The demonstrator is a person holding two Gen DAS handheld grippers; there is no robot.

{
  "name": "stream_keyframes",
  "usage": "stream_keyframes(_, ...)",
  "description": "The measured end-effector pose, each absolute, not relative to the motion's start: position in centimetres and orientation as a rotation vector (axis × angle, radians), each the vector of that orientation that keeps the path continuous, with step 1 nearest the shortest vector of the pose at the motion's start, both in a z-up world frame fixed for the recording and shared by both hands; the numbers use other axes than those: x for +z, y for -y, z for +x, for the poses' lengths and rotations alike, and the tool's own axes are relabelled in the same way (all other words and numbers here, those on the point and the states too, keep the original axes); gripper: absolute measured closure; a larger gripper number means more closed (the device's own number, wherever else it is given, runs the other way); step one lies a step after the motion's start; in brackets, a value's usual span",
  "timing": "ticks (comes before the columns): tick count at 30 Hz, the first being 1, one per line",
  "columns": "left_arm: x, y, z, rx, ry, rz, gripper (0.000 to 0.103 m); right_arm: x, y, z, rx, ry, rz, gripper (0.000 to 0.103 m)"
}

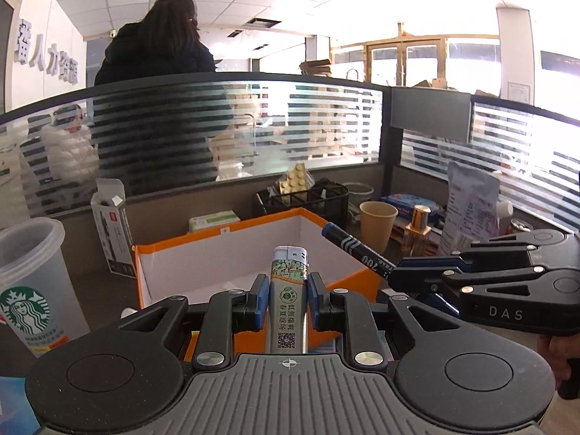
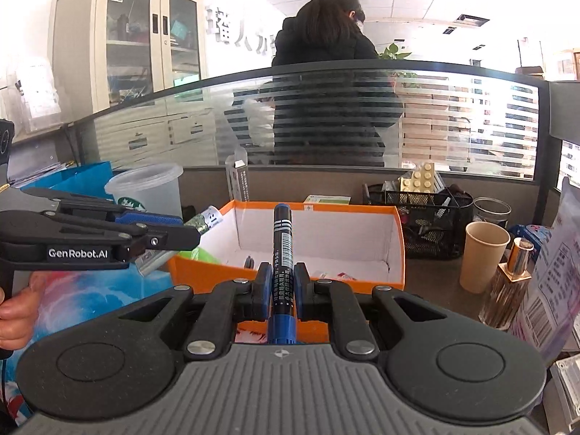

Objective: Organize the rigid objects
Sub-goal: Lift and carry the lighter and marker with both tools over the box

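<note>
Left wrist view: the left hand-held gripper (image 1: 288,295) is clamped on a lighter (image 1: 289,290), which stands between its blue pads with its white cap towards 12 o'clock, above the orange box (image 1: 253,233). At 3 o'clock the right hand-held gripper (image 1: 393,276) pinches a blue marker (image 1: 357,250) that slants towards 10 o'clock. The box floor is largely hidden by the lighter. On the counter (image 1: 417,259), a Starbucks cup (image 1: 30,282) sits at 9 o'clock and a paper cup (image 1: 377,226) at 2 o'clock.

Right wrist view: the right hand-held gripper (image 2: 282,288) is closed tight on the marker (image 2: 282,253), tip at 12 o'clock over the box (image 2: 362,208). At 9 o'clock the left hand-held gripper (image 2: 192,233) holds the lighter (image 2: 207,220), mostly hidden. A striped glass partition (image 2: 453,119) backs the counter (image 2: 435,272); a person in a dark coat (image 2: 326,72) stands beyond.
</note>
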State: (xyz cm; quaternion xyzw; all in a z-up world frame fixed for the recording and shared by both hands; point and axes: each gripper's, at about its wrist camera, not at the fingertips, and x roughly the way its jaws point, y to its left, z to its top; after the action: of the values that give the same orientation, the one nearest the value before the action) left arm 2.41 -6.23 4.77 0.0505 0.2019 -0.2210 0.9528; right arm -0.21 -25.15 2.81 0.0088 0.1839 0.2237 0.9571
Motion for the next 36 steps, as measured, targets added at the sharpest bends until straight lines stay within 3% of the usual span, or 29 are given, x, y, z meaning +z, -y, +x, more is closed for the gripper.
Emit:
stream_keyframes(16,4.6,6.2,11.8,-0.339,-0.459,0.034,0.082,3.6,25.1,8.1,0.449,-0.380,0.057,0.091)
stream_keyframes(27,0.0,6.9,16.6,-0.287,-0.606,0.022,0.082,-0.6,23.0,15.8,0.425,-0.576,0.009,0.091)
stream_keyframes(36,-2.3,6.8,18.1,-0.243,-0.706,0.021,0.082,-2.6,22.0,17.2,0.406,-0.648,-0.022,0.091)
